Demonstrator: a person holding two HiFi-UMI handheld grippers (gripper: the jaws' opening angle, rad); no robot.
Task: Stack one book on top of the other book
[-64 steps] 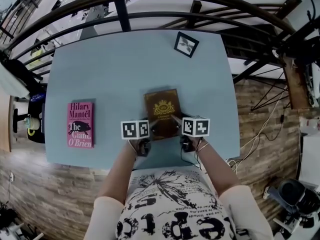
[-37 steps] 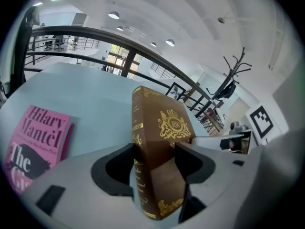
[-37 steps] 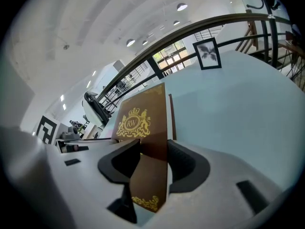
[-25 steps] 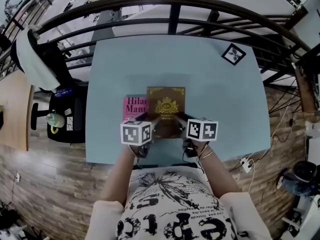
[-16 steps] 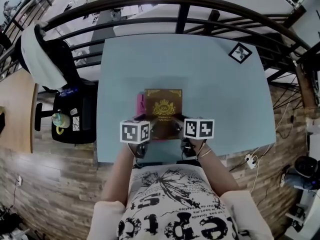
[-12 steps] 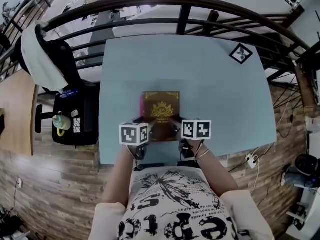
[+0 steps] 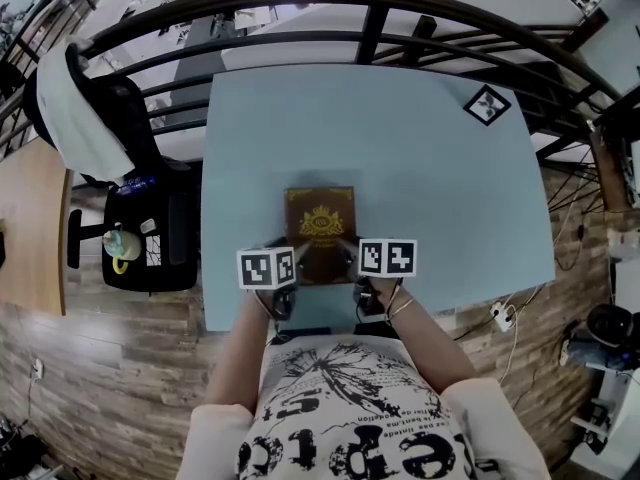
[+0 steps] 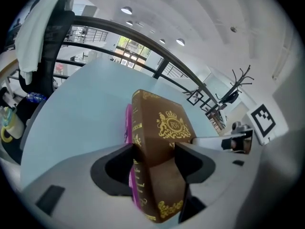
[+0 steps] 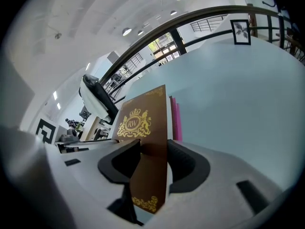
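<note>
- The brown book with the gold crest (image 7: 320, 230) sat in the air-or-nearly-down zone near the tabletop's (image 7: 420, 168) near edge, left of centre, held at its near end from both sides.
- The left gripper (image 8: 153, 163) had its jaws pinching the book's spine-side corner, pads pressed against the top and bottom covers.
- The right gripper (image 9: 153, 159) matched it on the opposite near corner, jaws clamped on the cover and pages, with nothing else between them.
- And there was the pink book (image 8: 127, 128), lying flat on the tabletop directly beneath the brown one, only a thin strip of pink peeking out along each long side in the gripper views.
- From the head view the brown cover hid the pink one almost entirely, so the line-up looked good, edges close to square.
- Whether the brown book's far end rested fully on the pink cover, I couldn't tell; the near end looked propped by the jaws.
- My read: the carry and the alignment were done, the stack all but made.
- What was left, by my judgement: settle the near end flat, spread both pairs of jaws, and draw them back toward the near edge without dragging the top book askew.
- The marker card (image 7: 487, 105) at the far right corner stayed well apart from the action.
</note>
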